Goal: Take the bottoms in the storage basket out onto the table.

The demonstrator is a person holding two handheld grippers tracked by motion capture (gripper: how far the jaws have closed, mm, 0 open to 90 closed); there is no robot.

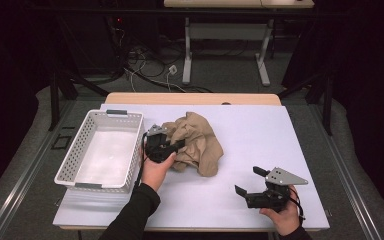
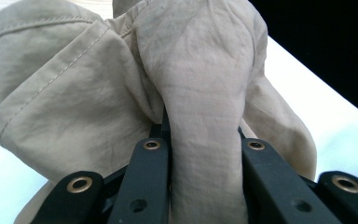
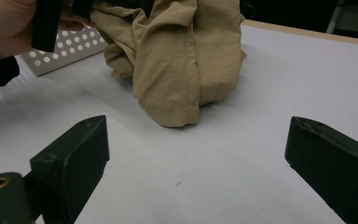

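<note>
Tan cloth (image 1: 196, 142) pinched in left gripper (image 1: 172, 147) beside basket (image 1: 75, 161); bare tbl to right.

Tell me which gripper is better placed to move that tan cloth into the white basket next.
Left, probably. The left gripper is already shut on a fold of the tan cloth right beside the white basket. The right gripper sits open, apart from the cloth.

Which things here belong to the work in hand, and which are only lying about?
In the work:
- tan cloth, pinched by the left hand-held gripper
- white basket beside it, probably its destination

Only there:
- right hand-held gripper, open, holding nothing
- cables on the floor
- far desk
</note>
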